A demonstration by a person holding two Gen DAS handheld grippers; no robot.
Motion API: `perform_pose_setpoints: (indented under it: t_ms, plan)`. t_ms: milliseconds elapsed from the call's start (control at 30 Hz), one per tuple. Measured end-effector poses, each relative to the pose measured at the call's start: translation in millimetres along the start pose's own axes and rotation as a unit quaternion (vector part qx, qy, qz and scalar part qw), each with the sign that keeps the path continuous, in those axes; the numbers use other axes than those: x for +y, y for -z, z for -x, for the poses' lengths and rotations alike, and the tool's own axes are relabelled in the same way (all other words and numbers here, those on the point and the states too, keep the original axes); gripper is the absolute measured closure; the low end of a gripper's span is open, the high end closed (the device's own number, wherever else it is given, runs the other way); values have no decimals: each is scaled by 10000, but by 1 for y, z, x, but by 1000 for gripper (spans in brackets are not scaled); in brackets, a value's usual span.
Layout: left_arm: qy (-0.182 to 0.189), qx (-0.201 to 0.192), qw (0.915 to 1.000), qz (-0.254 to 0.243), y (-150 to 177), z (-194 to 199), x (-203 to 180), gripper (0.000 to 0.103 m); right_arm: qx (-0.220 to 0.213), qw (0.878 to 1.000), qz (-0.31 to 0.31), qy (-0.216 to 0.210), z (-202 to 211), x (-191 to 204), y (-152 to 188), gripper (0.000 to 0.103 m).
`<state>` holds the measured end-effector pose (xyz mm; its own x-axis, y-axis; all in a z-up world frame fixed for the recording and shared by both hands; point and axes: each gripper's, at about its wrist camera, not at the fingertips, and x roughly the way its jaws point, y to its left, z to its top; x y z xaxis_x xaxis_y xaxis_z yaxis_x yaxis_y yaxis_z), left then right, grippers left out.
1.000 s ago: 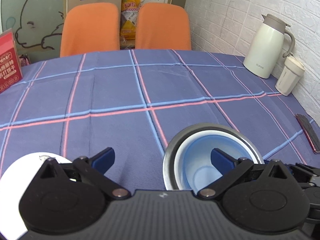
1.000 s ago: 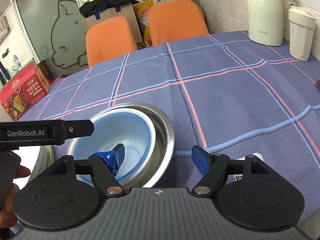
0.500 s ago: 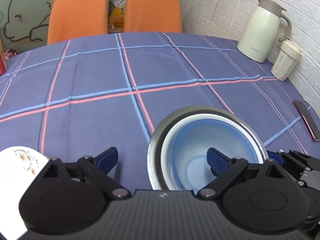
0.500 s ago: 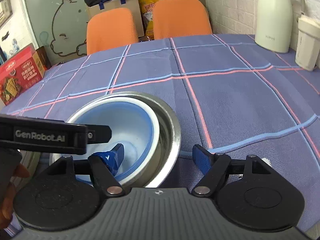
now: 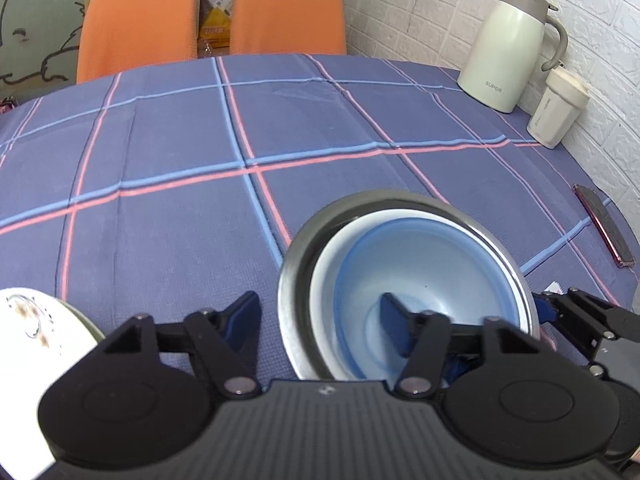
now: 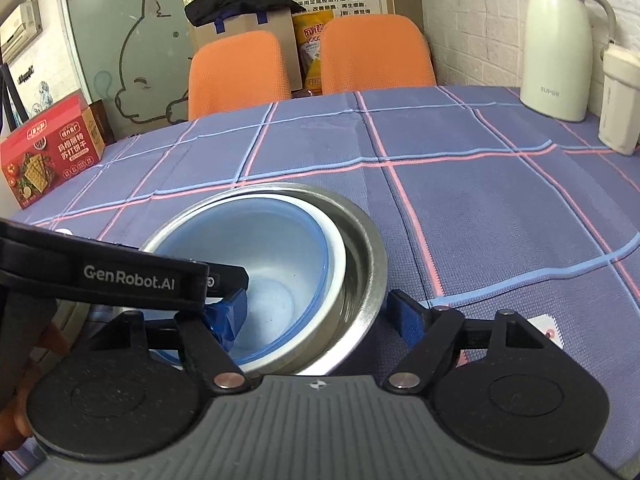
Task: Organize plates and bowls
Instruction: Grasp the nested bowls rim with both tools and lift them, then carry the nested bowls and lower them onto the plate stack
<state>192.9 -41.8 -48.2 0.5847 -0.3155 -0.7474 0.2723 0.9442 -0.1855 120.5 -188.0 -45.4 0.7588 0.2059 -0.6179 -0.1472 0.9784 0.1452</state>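
A steel bowl (image 5: 298, 276) stands on the desk (image 5: 168, 184), which is covered with a blue cloth crossed by pink and light-blue lines. A white bowl (image 5: 324, 276) sits nested inside the steel bowl, and a blue bowl (image 5: 420, 256) sits nested inside the white one. The stack is at the near middle of the desk.

The left claw (image 5: 320, 320) is spread wide and straddles the left wall of the stack: one fingertip is outside the steel rim, the other (image 5: 394, 322) is inside the blue bowl. The jaws do not press on the wall; the claw holds nothing.

The right claw (image 6: 320, 314) is likewise spread wide over the right wall of the stack, one fingertip (image 6: 230, 312) inside the blue bowl, the other outside the steel rim. It holds nothing.

A white plate (image 5: 32, 340) with brown marks lies at the near left, apart from the stack. A cream thermos jug (image 5: 510, 46) and a cream cup (image 5: 556, 110) stand at the far right by the brick wall. A red-edged phone (image 5: 604, 226) lies at the right desk edge. A red cracker box (image 6: 50, 148) stands at the far left. Two orange chairs (image 5: 138, 24) are behind the desk.
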Motion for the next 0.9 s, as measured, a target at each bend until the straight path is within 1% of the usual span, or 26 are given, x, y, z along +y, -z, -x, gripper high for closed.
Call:
perform_pose_setpoints:
  t_ms: [33,67,100,200,300,367,467,567,667,800,900]
  plan:
    - [17,-2,10000,-1,0,0,-2,58,-9,10000,-4,-74,0,2,0,43]
    - [31,-13,10000,16,1,1,-4,67,-21,10000,2,-81,0,5,1,44]
    - [71,8,10000,59,0,1,-5,74,-43,10000,51,-22,0,9,0,45]
    - [15,91,9999,144,-5,0,-5,74,31,10000,-3,12,0,12,-5,45]
    - [102,59,9996,242,-11,7,-2,74,-34,10000,-3,-21,8,15,-10,45]
    - [138,-50,9995,267,-14,17,0,74,-128,9999,47,-5,16,21,-16,44]
    - [63,-258,9992,309,-15,39,7,74,-263,9995,180,-71,25,34,-24,44]
    - [-124,-435,9980,441,-12,65,23,74,-365,9983,356,-281,30,53,-28,44]
    - [-485,-593,9953,596,-1,93,45,74,-407,9957,504,-657,29,79,-29,44]
    - [-994,-673,9882,951,17,123,82,74,-299,9900,695,-1190,18,118,-26,43]
    - [-1214,-672,9826,1233,33,137,108,74,-177,9857,851,-1444,13,143,-19,43]
